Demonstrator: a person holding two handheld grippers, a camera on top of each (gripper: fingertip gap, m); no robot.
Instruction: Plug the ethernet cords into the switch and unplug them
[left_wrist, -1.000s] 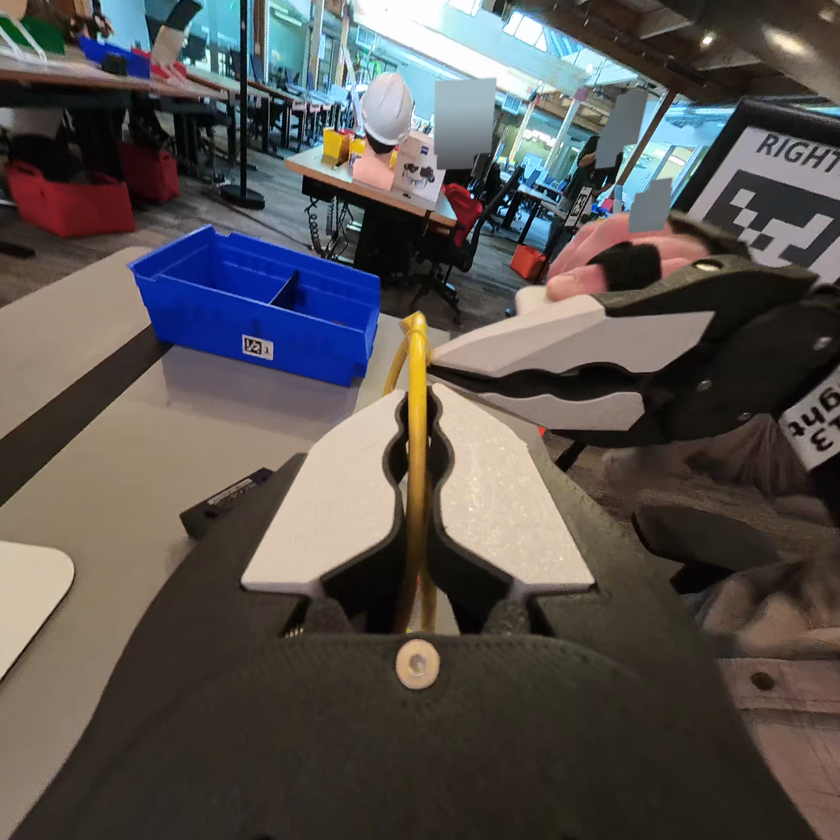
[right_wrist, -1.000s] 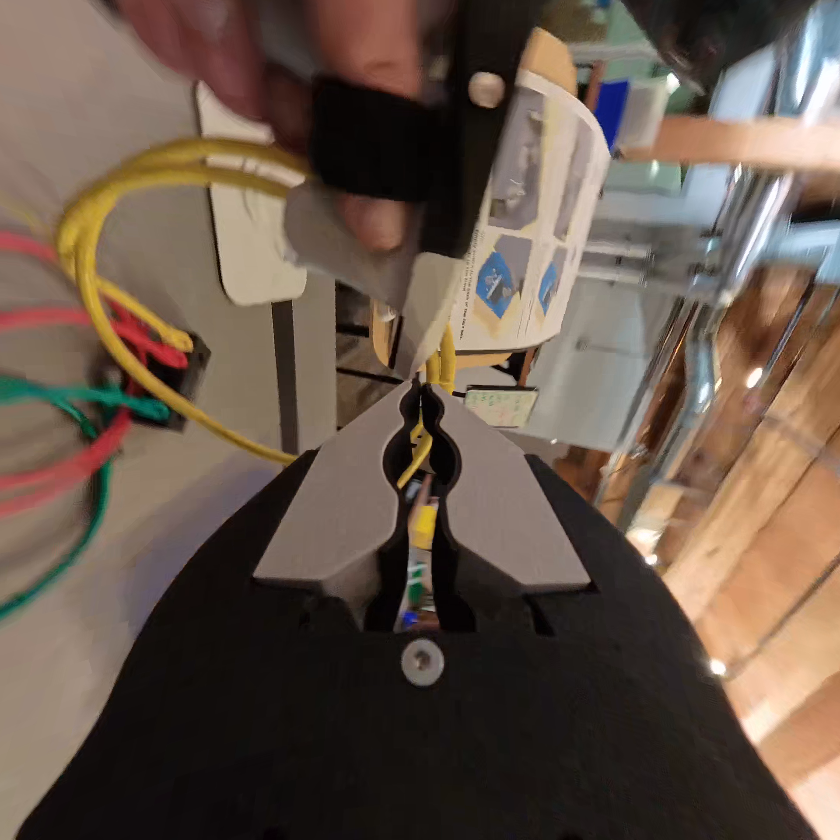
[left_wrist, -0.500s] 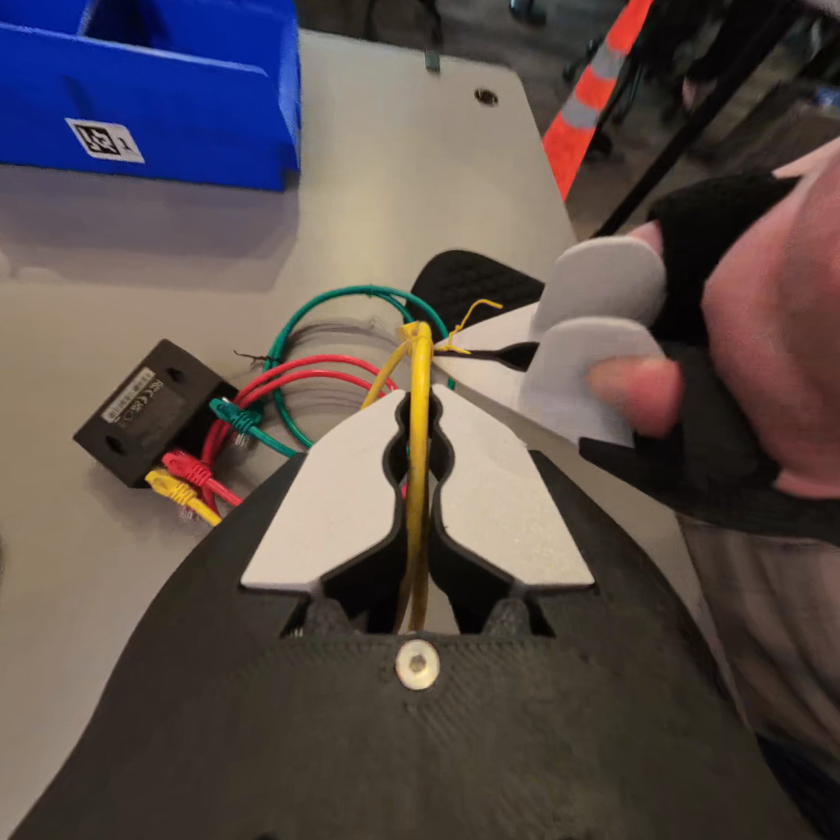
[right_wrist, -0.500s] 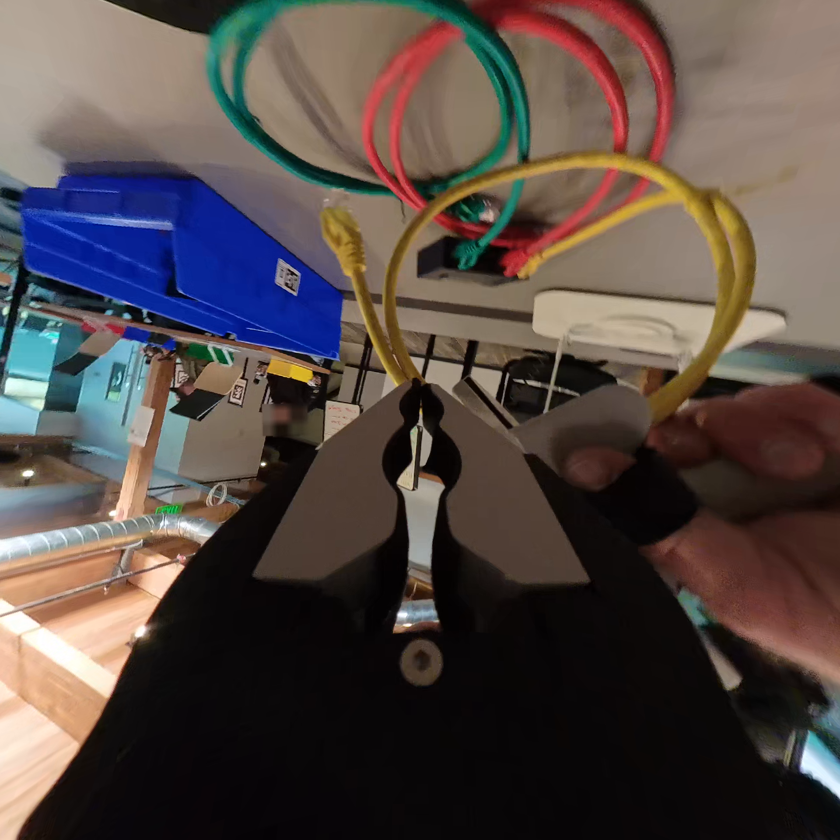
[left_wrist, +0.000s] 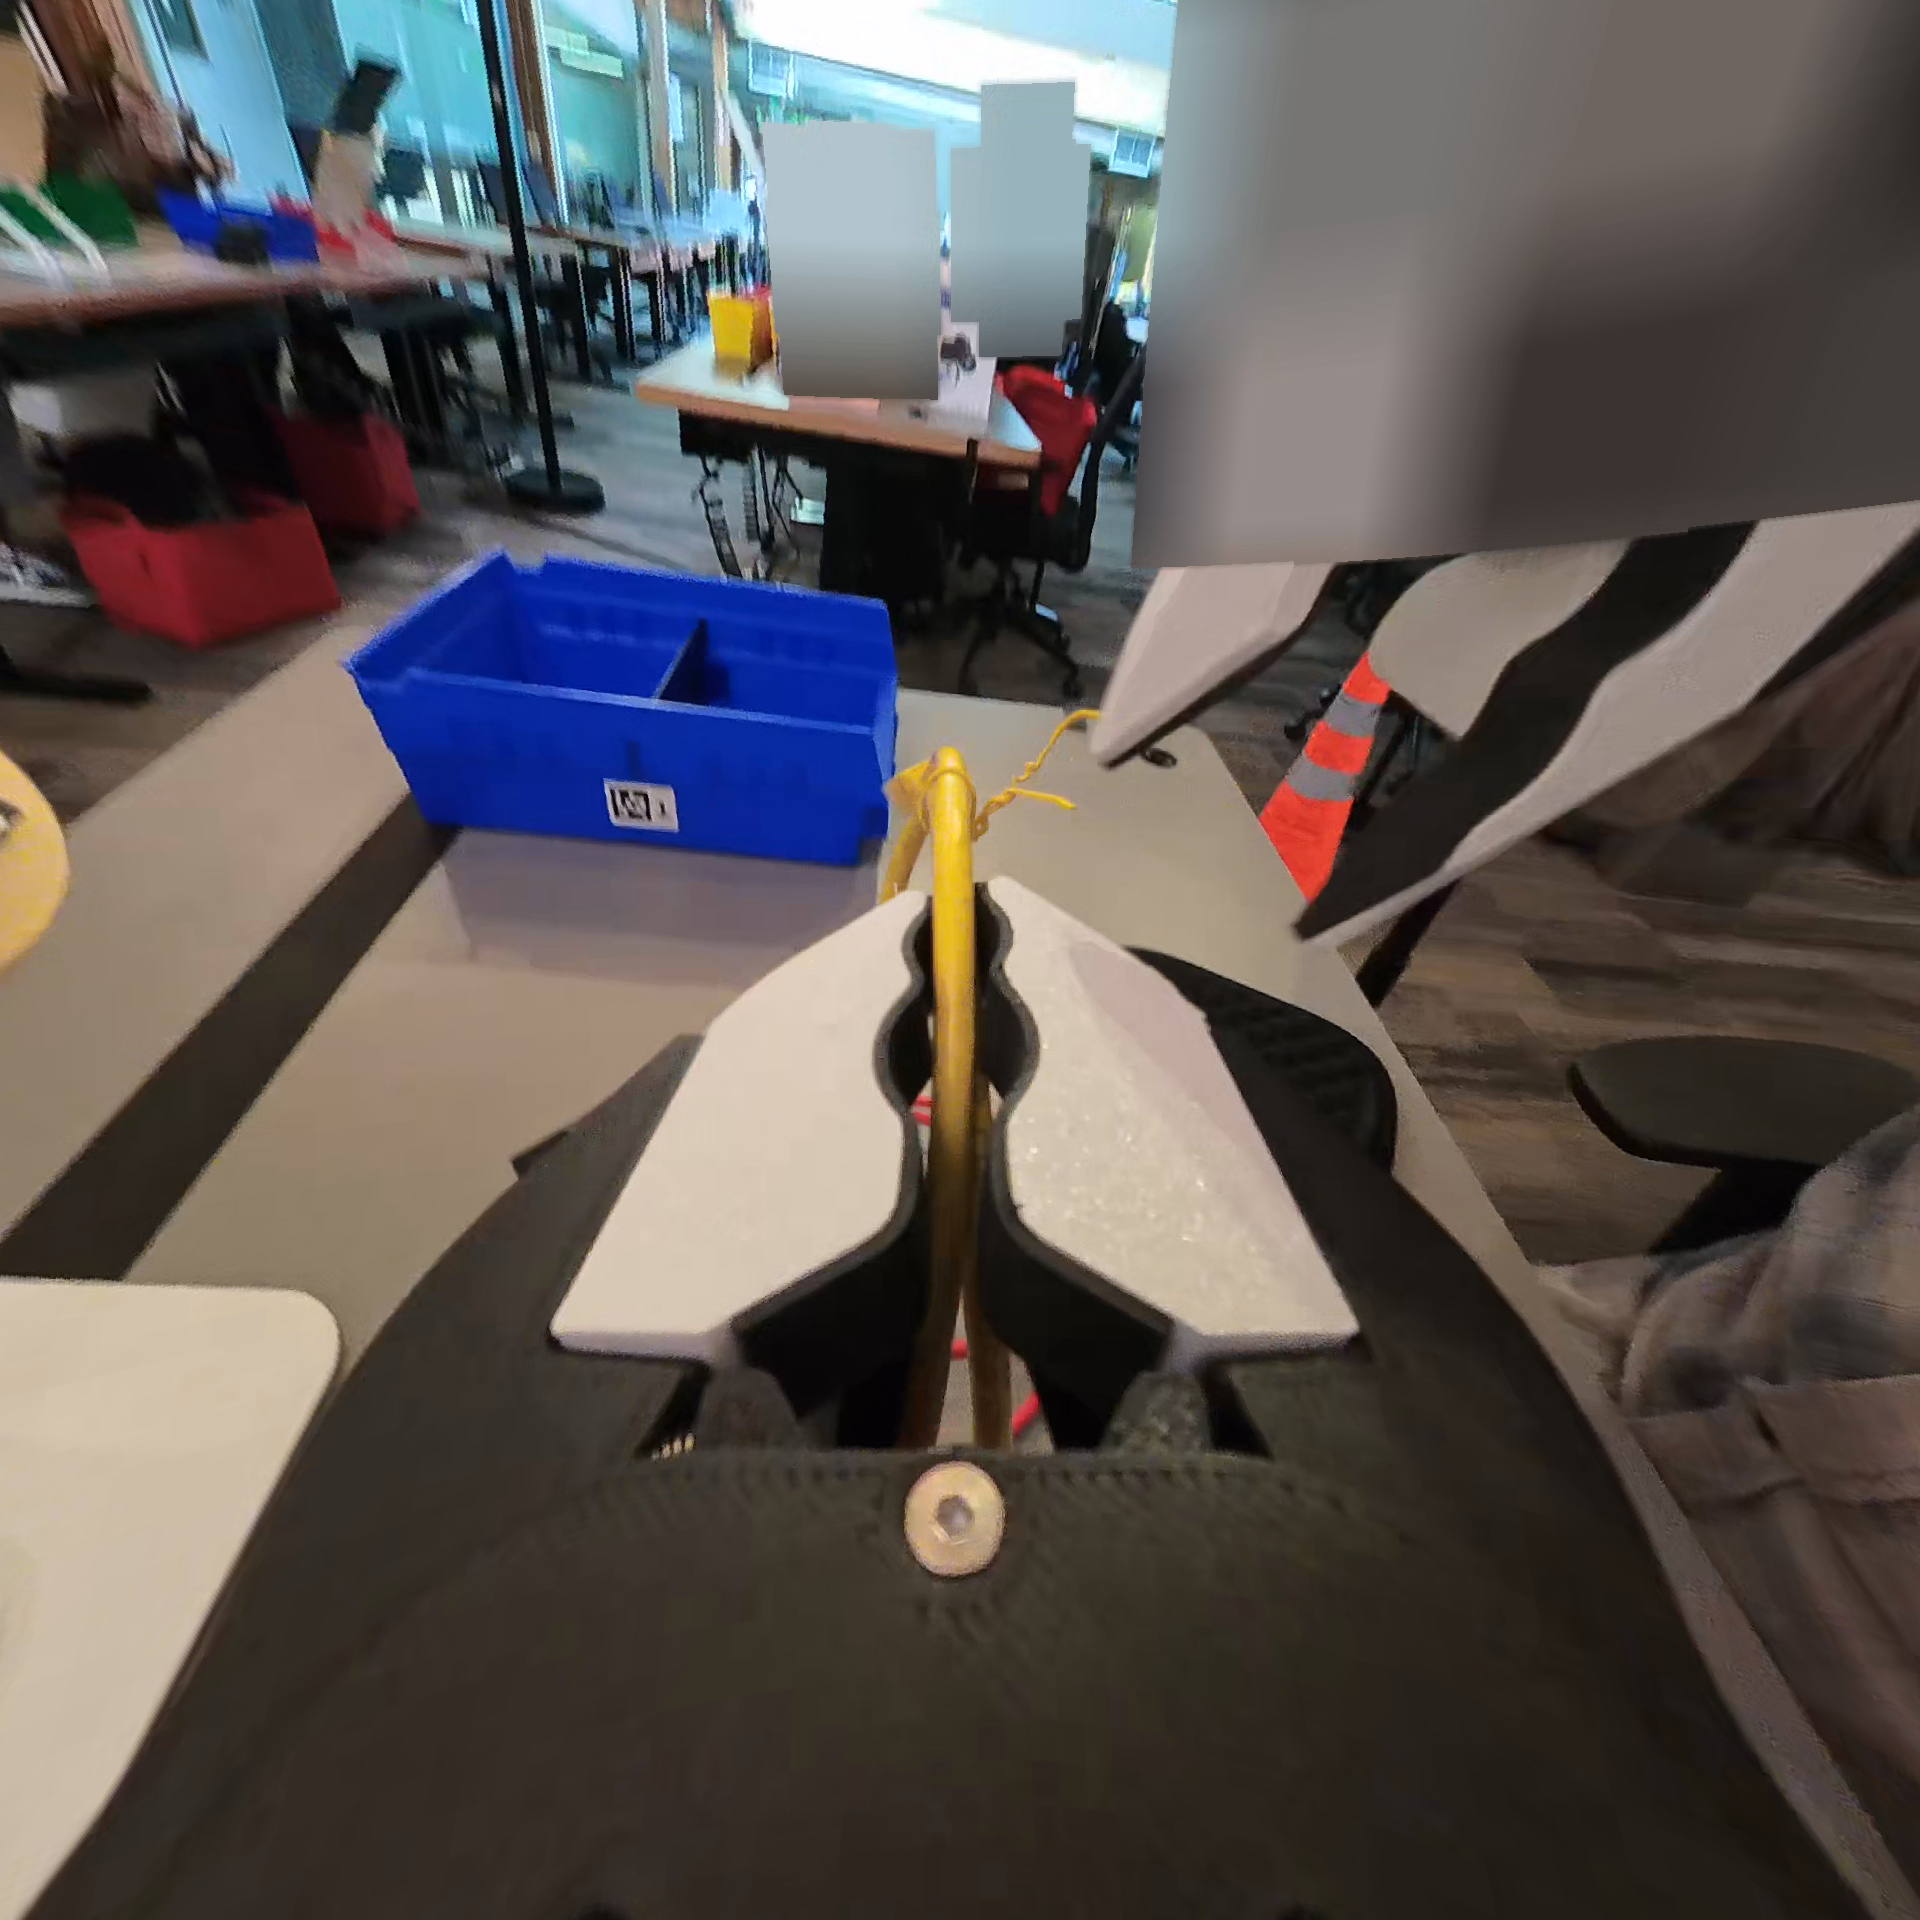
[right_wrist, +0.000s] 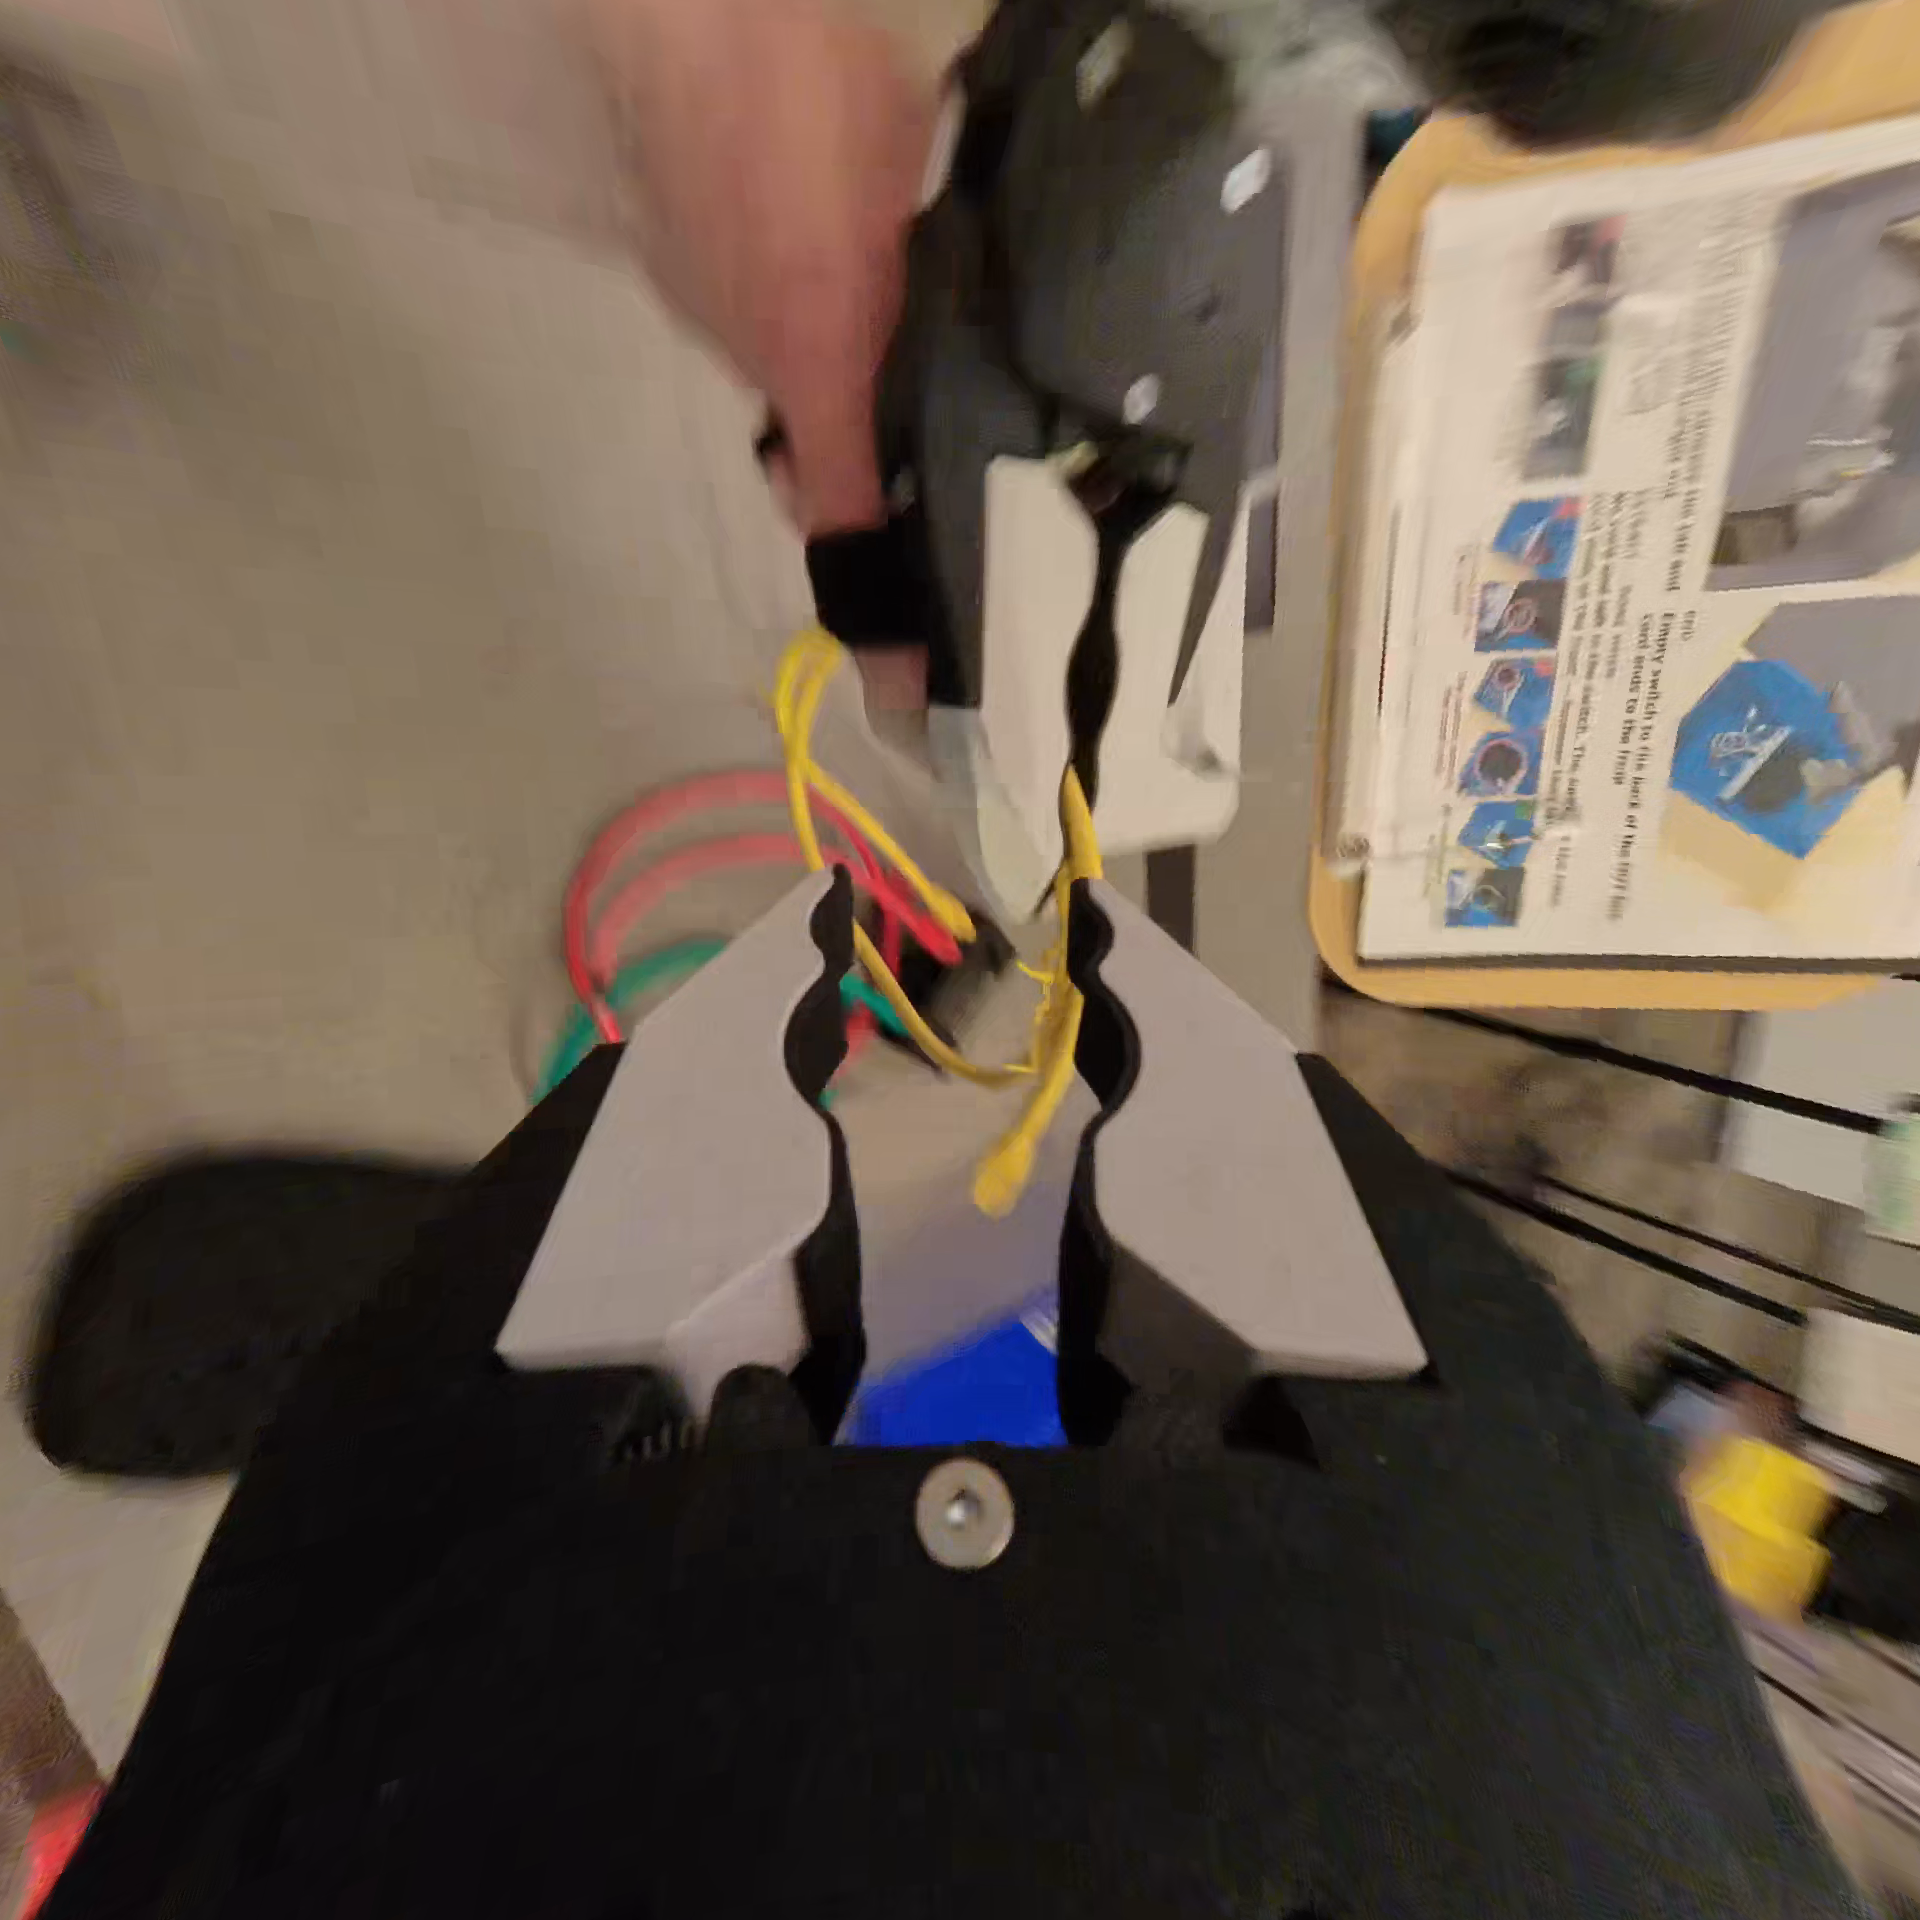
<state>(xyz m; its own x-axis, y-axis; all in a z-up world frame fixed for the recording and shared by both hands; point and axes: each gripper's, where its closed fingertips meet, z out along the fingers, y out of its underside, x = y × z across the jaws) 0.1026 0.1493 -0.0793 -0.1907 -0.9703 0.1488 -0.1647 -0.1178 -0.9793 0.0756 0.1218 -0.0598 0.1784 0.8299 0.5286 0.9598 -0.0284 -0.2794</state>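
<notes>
My left gripper (left_wrist: 954, 896) is shut on the yellow ethernet cord (left_wrist: 951, 1039), which loops up between its fingers with a thin wire tie at the top. My right gripper (left_wrist: 1205, 842) hangs open just above and to the right of it. In the right wrist view my right gripper (right_wrist: 956, 894) is open, and the yellow cord's loose plug (right_wrist: 1003, 1184) dangles between its fingers, against the right one. The left gripper (right_wrist: 1049, 831) holds the cord just beyond. Red and green cords (right_wrist: 644, 914) lead to the blurred dark switch (right_wrist: 971, 997) on the grey table.
A blue divided bin (left_wrist: 623, 717) stands at the table's far side. A white pad (left_wrist: 125, 1507) lies near left. A black pad (left_wrist: 1288, 1049) lies at the table's right edge, with a chair armrest (left_wrist: 1745, 1101) and orange cone (left_wrist: 1330, 769) beyond. A clipboard (right_wrist: 1621, 623) with an instruction sheet lies right.
My right gripper has opened and let go of the yellow cord. The left gripper, still holding the cord, has tilted up from the table. Both views have swung round.
</notes>
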